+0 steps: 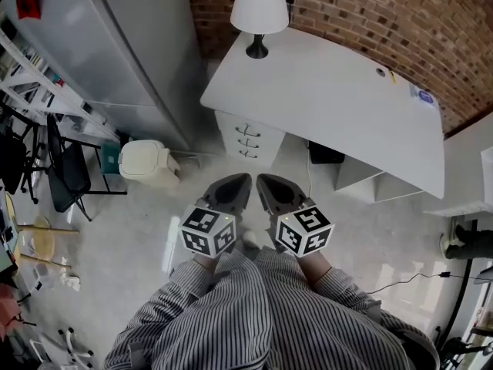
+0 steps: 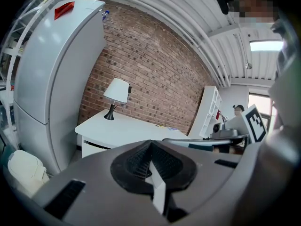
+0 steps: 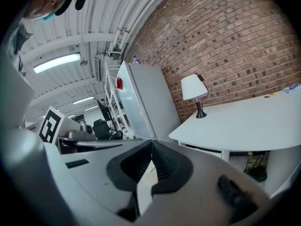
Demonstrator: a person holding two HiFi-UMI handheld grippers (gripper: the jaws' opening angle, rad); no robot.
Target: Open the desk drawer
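Note:
A white desk (image 1: pixel 331 91) stands against the brick wall. Its drawer unit (image 1: pixel 248 139) under the left end has three stacked drawers with small handles, all closed. Both grippers hover side by side over the floor, a short way in front of the drawers and apart from them. My left gripper (image 1: pixel 239 183) is shut with nothing between its pads, and so is my right gripper (image 1: pixel 266 185). In the left gripper view the shut jaws (image 2: pixel 150 143) point toward the desk (image 2: pixel 127 128). From the right gripper view the shut jaws (image 3: pixel 151 143) face the desk (image 3: pixel 244 121) and its top drawer (image 3: pixel 202 149).
A white table lamp (image 1: pixel 259 10) stands on the desk's left corner. A tall grey fridge (image 1: pixel 115 45) is left of the desk, with a white bin (image 1: pixel 148 163) and a black chair (image 1: pixel 65 168) nearby. A dark box (image 1: pixel 325 154) sits under the desk.

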